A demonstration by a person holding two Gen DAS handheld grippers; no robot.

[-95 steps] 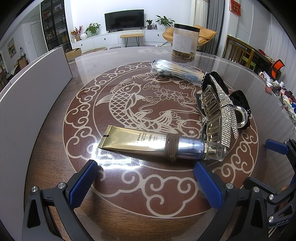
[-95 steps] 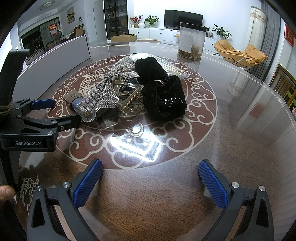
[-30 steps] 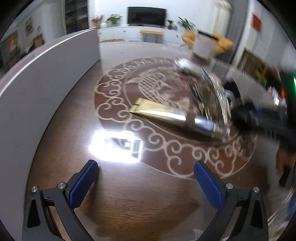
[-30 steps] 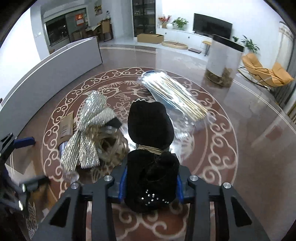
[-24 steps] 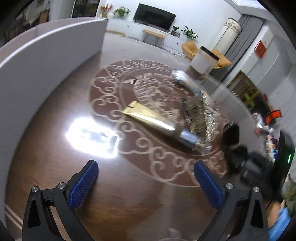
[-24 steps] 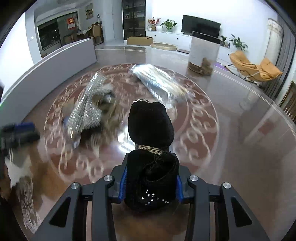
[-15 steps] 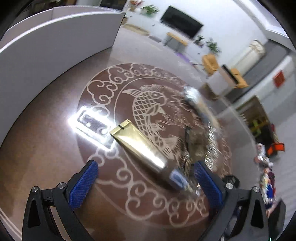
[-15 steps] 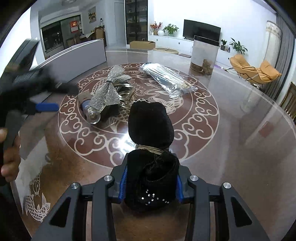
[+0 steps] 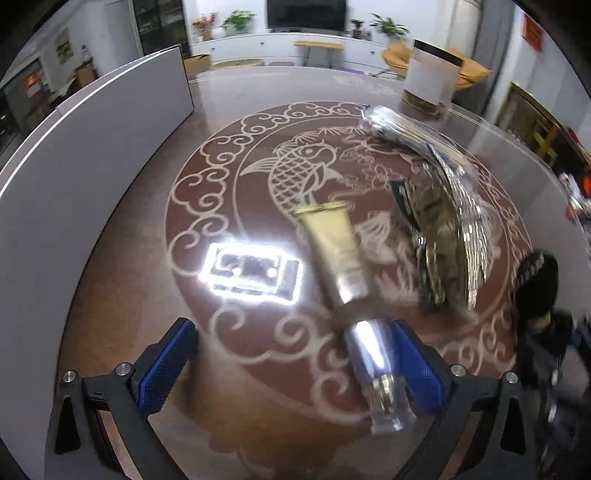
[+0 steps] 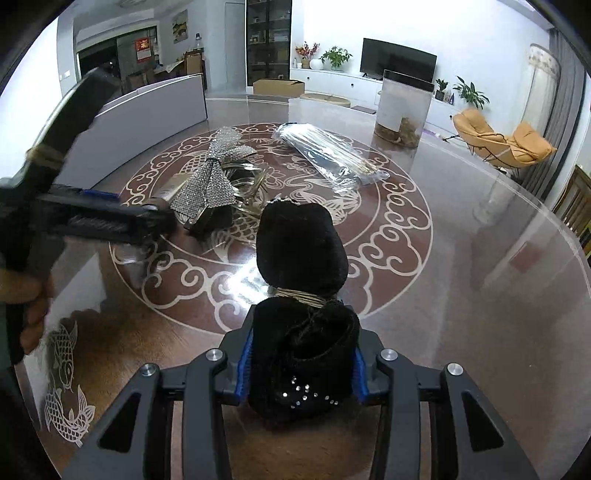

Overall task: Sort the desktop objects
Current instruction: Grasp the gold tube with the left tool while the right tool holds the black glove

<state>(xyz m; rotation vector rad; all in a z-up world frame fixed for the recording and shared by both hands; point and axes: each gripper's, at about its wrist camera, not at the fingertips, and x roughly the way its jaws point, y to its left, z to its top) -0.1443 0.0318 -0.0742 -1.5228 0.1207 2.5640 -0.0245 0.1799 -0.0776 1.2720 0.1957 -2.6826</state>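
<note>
2 hand-held grippers: right (image 10: 301,369) pinches black velvet bow; left (image 9: 295,363) spread, gold squeeze tube (image 9: 345,269) lengthwise by its right pad.

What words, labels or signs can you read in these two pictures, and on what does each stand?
None can be read.
Gold tube: print, blurred.
Red wall sign: too small.
Red poster: too small.
Label on the clear container: too faint.
</note>
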